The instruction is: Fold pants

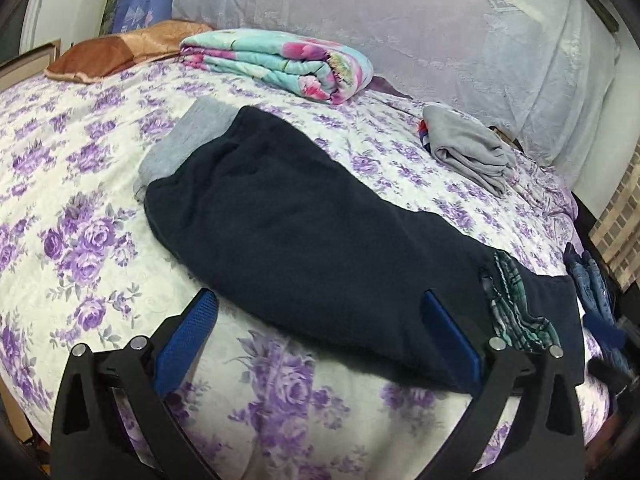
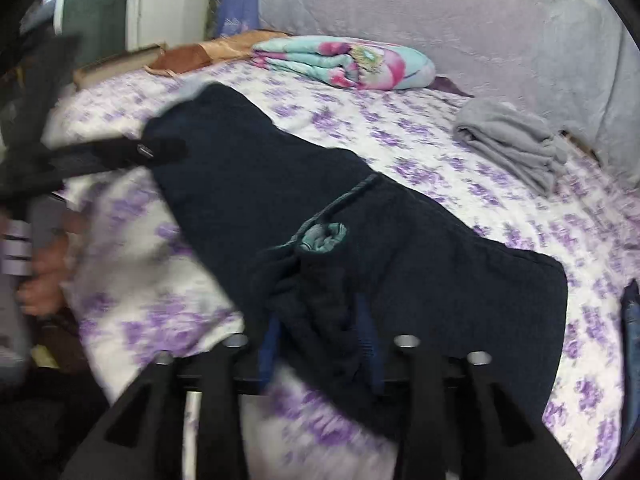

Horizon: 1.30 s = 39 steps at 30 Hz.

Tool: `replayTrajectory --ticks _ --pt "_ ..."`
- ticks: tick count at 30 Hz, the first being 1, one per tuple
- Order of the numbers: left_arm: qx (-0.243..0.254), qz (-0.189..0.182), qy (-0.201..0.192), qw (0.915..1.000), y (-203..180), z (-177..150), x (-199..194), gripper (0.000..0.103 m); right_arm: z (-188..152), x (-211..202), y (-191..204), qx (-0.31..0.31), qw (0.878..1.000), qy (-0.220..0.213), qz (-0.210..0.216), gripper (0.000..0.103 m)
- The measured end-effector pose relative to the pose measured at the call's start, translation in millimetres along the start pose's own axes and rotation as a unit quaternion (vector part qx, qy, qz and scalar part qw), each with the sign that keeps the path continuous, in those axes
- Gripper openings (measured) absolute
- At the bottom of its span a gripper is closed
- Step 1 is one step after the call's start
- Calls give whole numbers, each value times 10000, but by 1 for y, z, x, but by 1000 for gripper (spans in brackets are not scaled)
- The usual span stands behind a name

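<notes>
Dark navy pants (image 1: 304, 216) lie stretched across the purple-flowered bedspread (image 1: 80, 208), grey cuffs (image 1: 188, 136) at the far end and the plaid-lined waist (image 1: 516, 312) toward the near right. My left gripper (image 1: 318, 298) is open, its blue pads either side of the pants' near edge and holding nothing. In the blurred right wrist view, my right gripper (image 2: 320, 312) is shut on a bunched fold of the pants (image 2: 312, 288) near the waist, lifted a little off the bed. The left gripper (image 2: 80, 156) and the hand (image 2: 44, 276) holding it show as a dark smear at the left.
A folded turquoise-and-pink blanket (image 1: 280, 62) and a brown pillow (image 1: 116, 50) lie at the head of the bed. A folded grey garment (image 1: 468, 146) sits at the far right. Blue jeans (image 1: 592, 288) hang at the bed's right edge. Lavender lace fabric (image 1: 400, 12) covers the back.
</notes>
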<state>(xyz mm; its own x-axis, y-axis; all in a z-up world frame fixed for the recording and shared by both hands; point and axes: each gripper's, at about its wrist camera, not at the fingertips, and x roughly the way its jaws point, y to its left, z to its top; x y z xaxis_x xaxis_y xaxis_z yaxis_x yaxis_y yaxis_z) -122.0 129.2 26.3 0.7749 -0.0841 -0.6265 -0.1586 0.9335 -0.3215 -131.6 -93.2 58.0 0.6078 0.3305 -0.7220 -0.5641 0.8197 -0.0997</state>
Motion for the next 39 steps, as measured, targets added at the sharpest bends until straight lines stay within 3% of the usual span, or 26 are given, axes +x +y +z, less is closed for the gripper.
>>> replayTrajectory --ticks 2,5,7,8,10,11,14,16,19,21,23,27,32,34,37,39 --pt "-32 -29 16 10000 4 1 0 99 5 -23 -4 187 9983 -284 477 53" --pt "-45 -26 33 10000 10 2 0 99 18 -48 -5 406 9937 -774 695 59" --pt "-60 -33 27 10000 13 4 0 99 27 -49 -8 468 9946 -891 237 59" --pt "-61 -29 17 10000 14 6 -1 99 30 -29 -12 421 9953 -770 -411 59" --pt "-149 -2 -32 9999 24 9 -3 99 26 4 -14 394 9963 -316 -690 59" --pt "-223 -16 -33 9997 29 11 -4 99 16 34 -16 407 9973 189 -574 59" --pt "-679 -428 77 9967 53 16 -3 99 15 22 -27 742 9966 -9 -346 60" --pt "-732 -571 106 9956 57 18 -4 99 17 1 -37 1071 9931 -448 -147 60" --pt "-673 -654 84 9956 60 19 -3 99 22 -22 -42 1065 9886 -950 -481 74" --pt "-800 -733 17 9941 67 19 -1 99 18 -1 -42 817 9947 -439 -450 86" --pt "-974 -787 -57 9921 74 21 0 99 8 36 -45 742 9966 200 -287 89" --pt "-647 -481 83 9967 64 28 16 99 6 22 -59 1087 9940 -114 -71 90" --pt "-828 -558 194 9948 67 38 26 99 10 -18 -67 1536 9810 -1094 -454 94" --pt "-997 -682 202 9925 71 43 30 99 15 -8 -70 1564 9826 -871 -491 100" --pt "-1003 -653 157 9927 70 47 37 99 13 33 -67 1438 9877 53 -608 100" --pt "-944 -568 107 9939 68 47 38 99 17 39 -62 1254 9891 177 -756 100"
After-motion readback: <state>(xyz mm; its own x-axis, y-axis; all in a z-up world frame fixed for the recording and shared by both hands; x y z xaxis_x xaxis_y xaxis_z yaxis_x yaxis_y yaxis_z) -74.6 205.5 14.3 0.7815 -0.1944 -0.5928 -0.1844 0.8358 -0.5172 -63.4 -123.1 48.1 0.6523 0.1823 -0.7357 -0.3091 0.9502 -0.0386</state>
